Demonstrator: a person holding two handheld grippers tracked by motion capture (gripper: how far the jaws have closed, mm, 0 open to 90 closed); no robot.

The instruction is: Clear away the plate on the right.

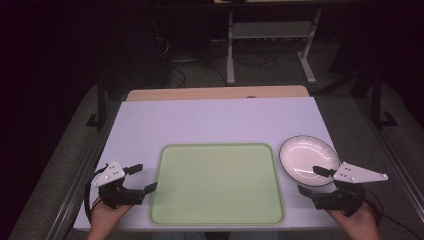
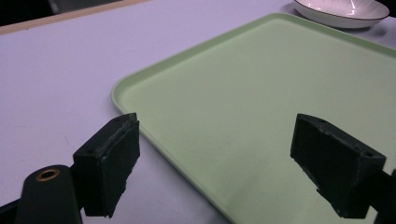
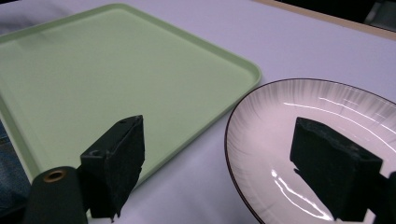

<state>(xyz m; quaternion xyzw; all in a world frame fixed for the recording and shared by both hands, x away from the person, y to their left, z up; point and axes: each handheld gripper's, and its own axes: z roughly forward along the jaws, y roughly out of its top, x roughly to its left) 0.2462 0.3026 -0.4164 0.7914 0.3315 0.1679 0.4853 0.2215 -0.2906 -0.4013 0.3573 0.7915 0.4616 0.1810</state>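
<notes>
Both tools, left (image 1: pixel 142 178) and right (image 1: pixel 312 181), agape and empty; plate's (image 1: pixel 305 152) near rim behind right tool.

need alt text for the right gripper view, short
An open hand-held gripper hovers low over a table, one jaw above a white plate's near rim, the other above the right edge of an empty green tray. Plate and tray sit slightly apart.

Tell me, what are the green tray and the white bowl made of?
The green tray looks like plastic: one even matte colour, soft rounded rim, no sharp shine. The white bowl looks like glazed ceramic: glossy, with bright light streaks, fine grey lines and a thin dark rim. I can't be sure from looks alone.
</notes>
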